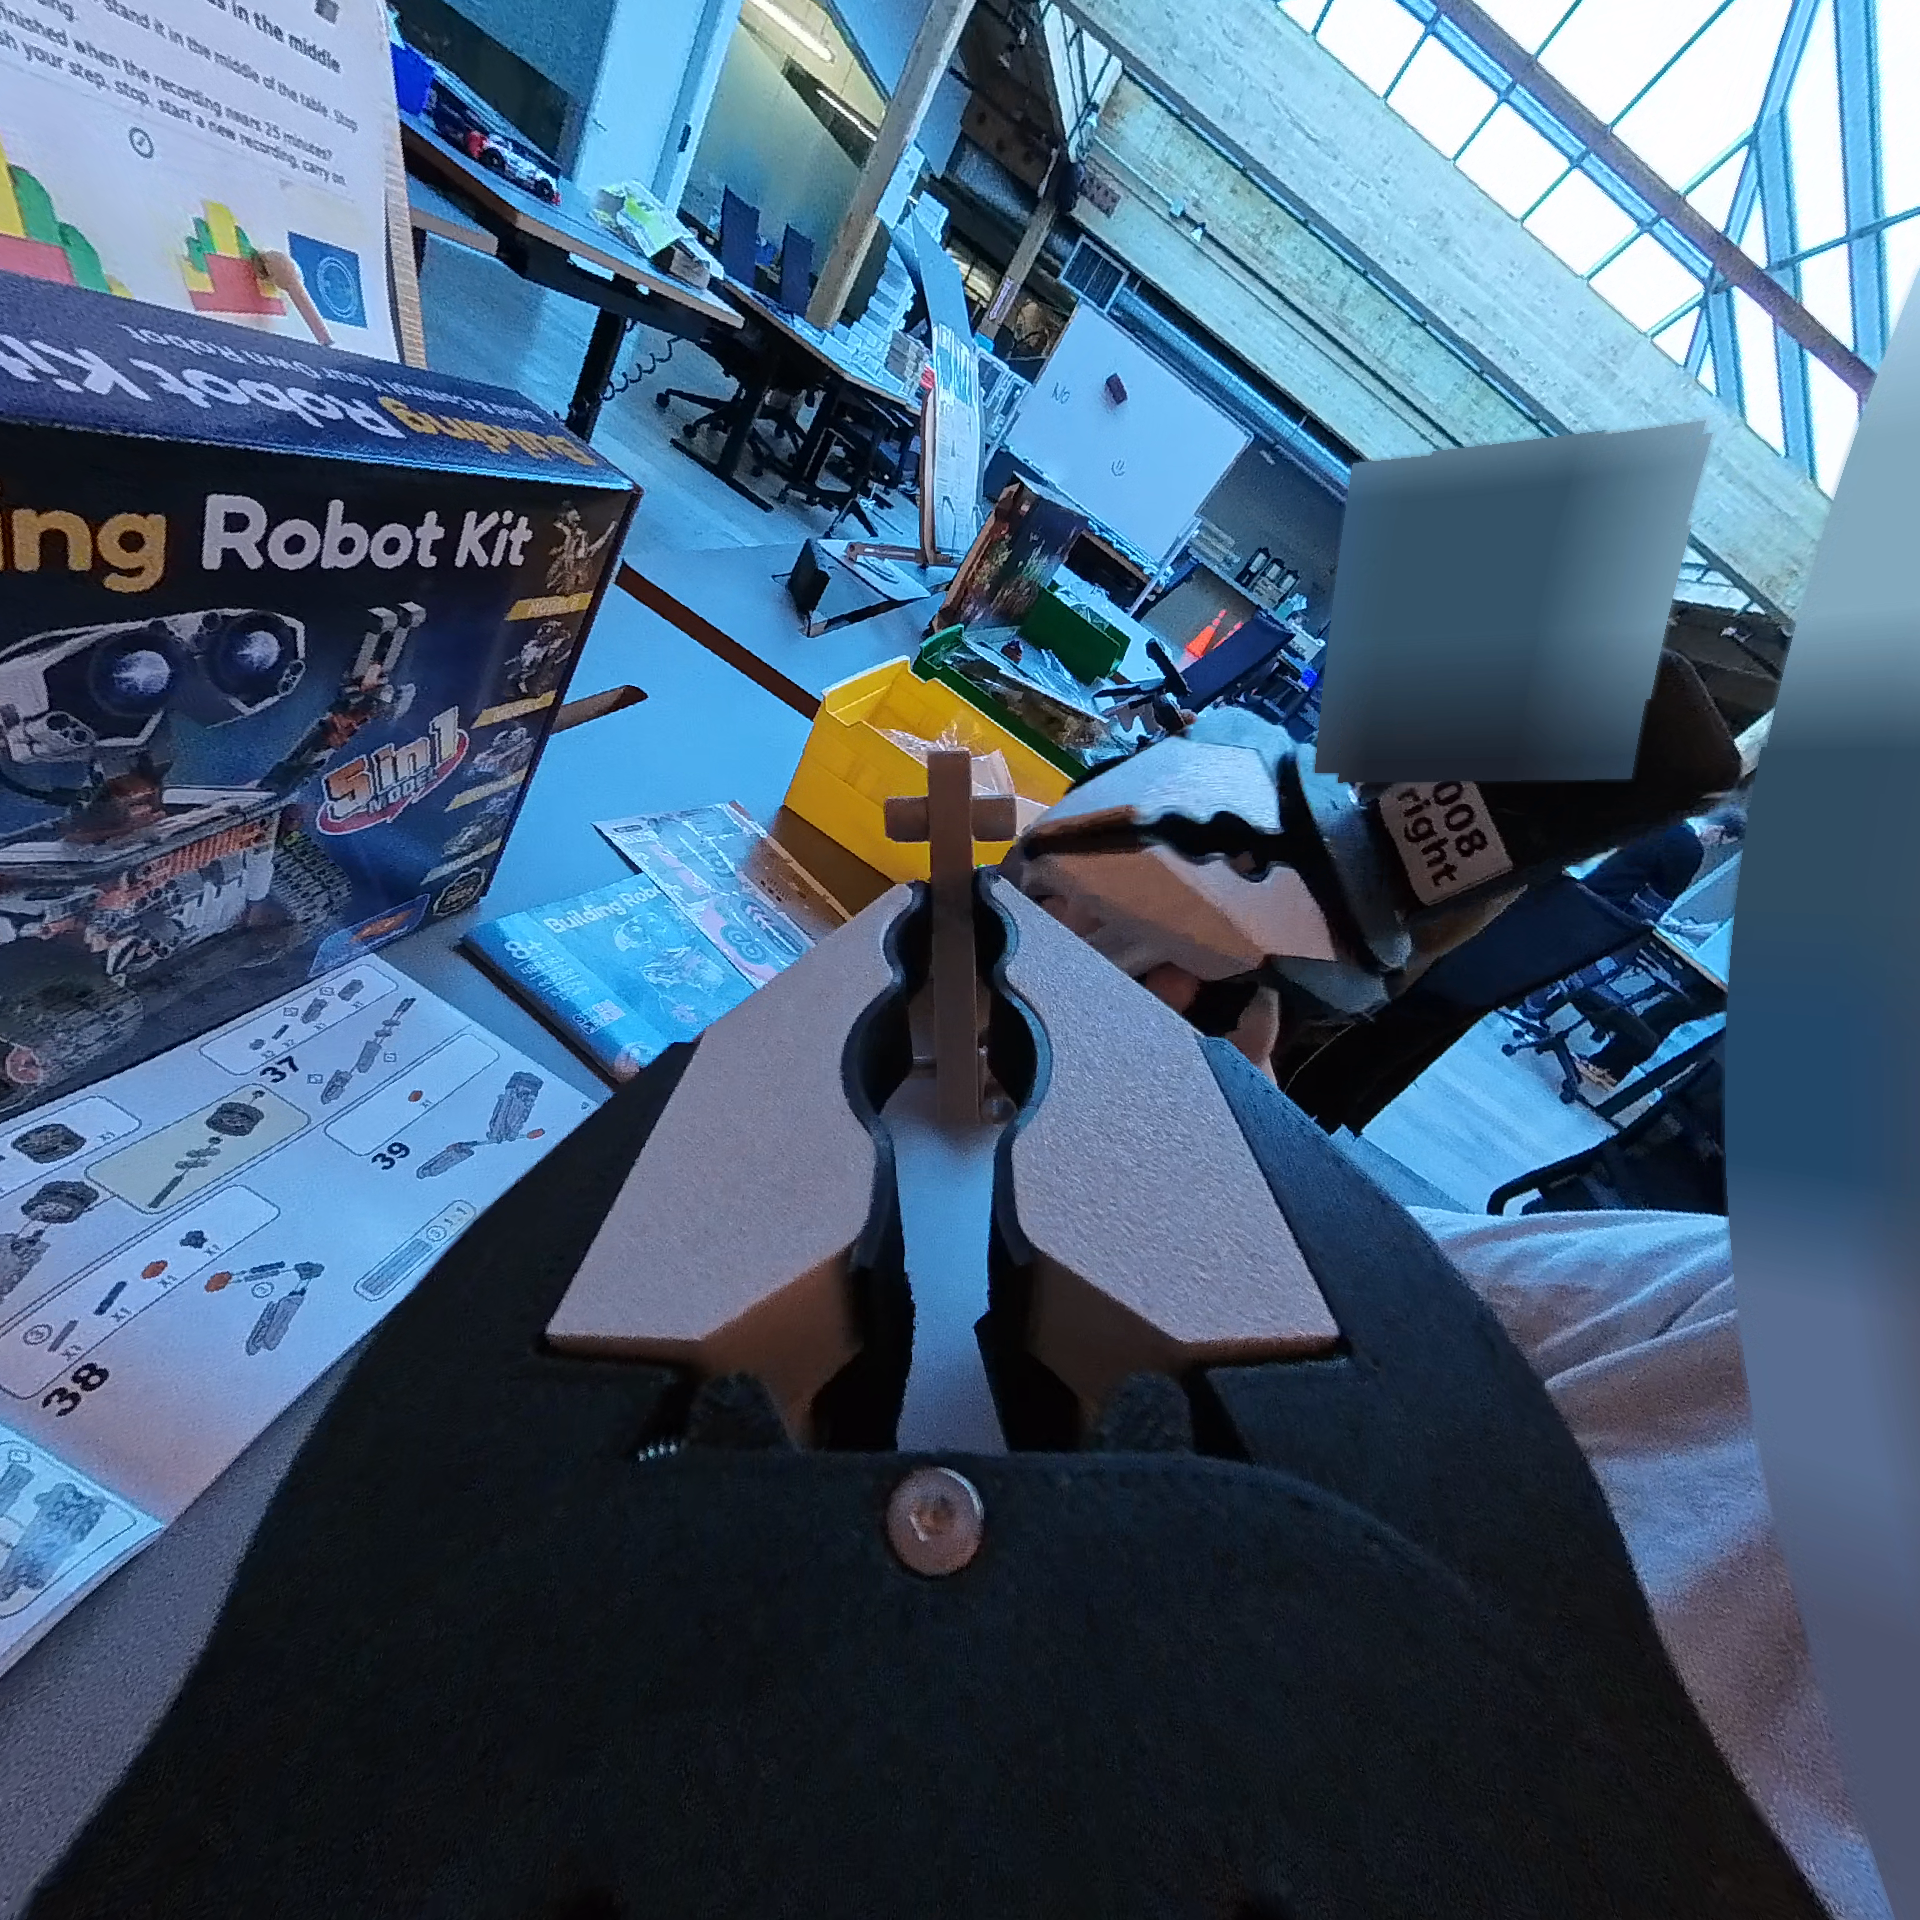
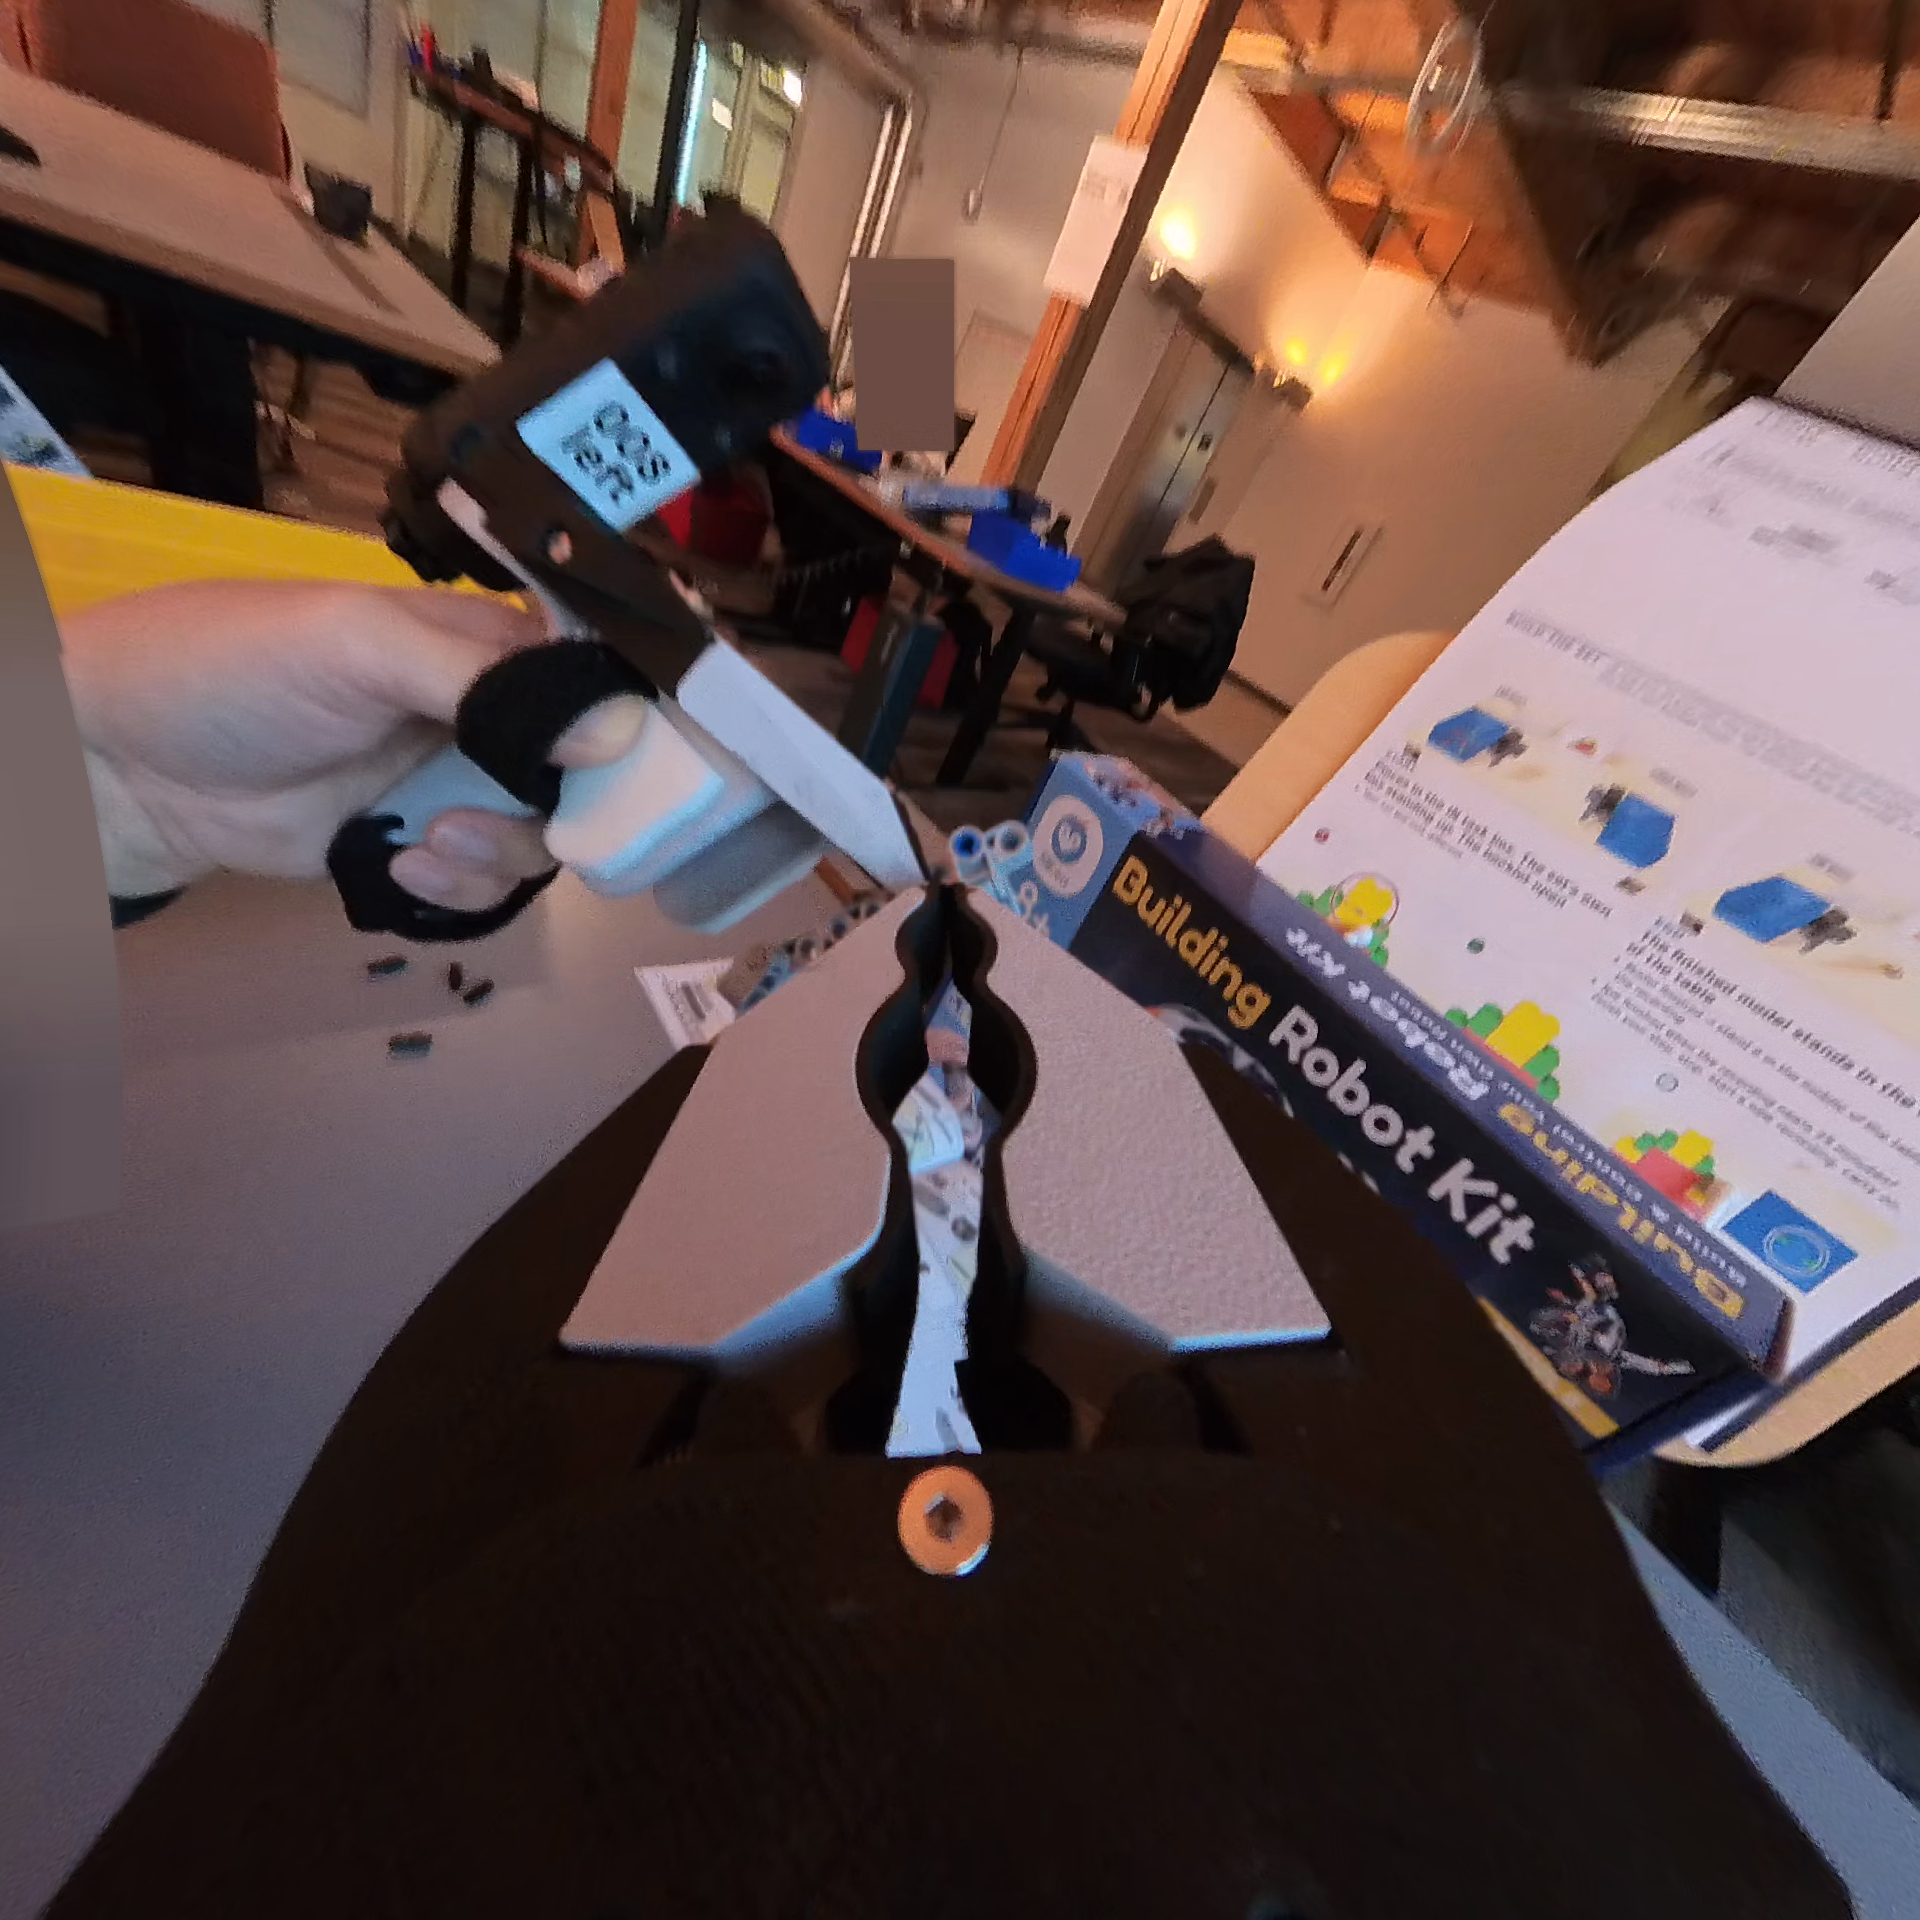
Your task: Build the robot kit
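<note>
Jaws of my left gripper (image 1: 948,894) are pinching a grey cross-shaped rod (image 1: 950,831); my right gripper (image 2: 940,899) is closing nearly tight, boxed kit (image 2: 1351,1081) at two o'clock.

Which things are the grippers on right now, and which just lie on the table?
At the grippers: left gripper, shut on a grey cross-shaped plastic piece; right gripper, shut, tip beside it.
Lying about: dark blue cardboard kit box, white printed instruction sheet, yellow plastic bin, small dark loose pieces.
</note>
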Demonstrator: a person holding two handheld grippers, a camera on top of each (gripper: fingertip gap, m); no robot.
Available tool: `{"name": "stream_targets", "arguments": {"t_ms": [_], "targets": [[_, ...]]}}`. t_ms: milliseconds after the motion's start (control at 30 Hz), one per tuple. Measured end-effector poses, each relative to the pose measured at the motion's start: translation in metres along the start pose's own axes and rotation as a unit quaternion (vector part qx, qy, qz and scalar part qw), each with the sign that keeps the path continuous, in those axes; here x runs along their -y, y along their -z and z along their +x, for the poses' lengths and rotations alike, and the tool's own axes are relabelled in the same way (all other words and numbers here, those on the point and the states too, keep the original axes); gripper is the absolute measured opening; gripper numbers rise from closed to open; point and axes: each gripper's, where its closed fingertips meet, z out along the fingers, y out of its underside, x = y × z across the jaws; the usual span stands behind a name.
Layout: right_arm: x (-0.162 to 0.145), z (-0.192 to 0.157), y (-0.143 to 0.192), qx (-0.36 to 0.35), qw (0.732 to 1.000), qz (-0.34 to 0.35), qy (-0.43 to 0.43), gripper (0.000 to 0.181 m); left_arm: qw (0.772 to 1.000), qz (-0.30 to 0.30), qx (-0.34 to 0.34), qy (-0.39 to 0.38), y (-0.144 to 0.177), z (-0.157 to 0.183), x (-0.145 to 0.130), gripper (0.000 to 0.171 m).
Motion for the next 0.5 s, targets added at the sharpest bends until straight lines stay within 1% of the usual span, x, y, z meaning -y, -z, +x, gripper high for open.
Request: {"name": "stream_targets", "arguments": {"t_ms": [33,133,167,267,300,367,400,433,500], "targets": [[-0.002,0.001,0.0,-0.001,1.0,-0.005,-0.001,0.0,1.0,-0.002,-0.002,0.0,0.0,0.001,-0.001,0.005],[0.018,0.003,0.008,-0.007,0.999,0.051,-0.012,0.0,1.0,-0.009,0.0,-0.007,-0.002,0.002,-0.002,0.005],[0.02,0.005,0.01,-0.011,0.998,0.053,-0.014,0.0,1.0,-0.01,0.003,-0.011,-0.002,0.002,-0.003,0.005],[0.001,0.011,0.005,-0.015,1.0,0.004,-0.024,0.0,1.0,-0.017,0.013,-0.022,-0.002,0.001,-0.004,0.005],[0.005,0.012,0.006,-0.015,0.999,0.016,-0.034,0.0,0.999,-0.02,0.015,-0.025,-0.002,0.0,-0.005,0.005],[0.028,0.017,0.017,-0.027,0.995,0.087,-0.051,0.0,0.999,-0.024,0.016,-0.027,-0.003,0.0,-0.006,0.005],[0.034,0.023,0.022,-0.042,0.992,0.105,-0.06,0.0,0.999,-0.022,0.013,-0.024,-0.003,0.0,-0.006,0.005],[0.03,0.027,0.022,-0.042,0.991,0.1,-0.073,0.0,1.0,-0.019,0.01,-0.019,-0.002,0.0,-0.005,0.005],[0.008,0.022,0.01,0.008,0.99,0.045,-0.134,0.001,1.0,-0.009,0.018,-0.013,0.001,-0.006,-0.002,0.005]]}}
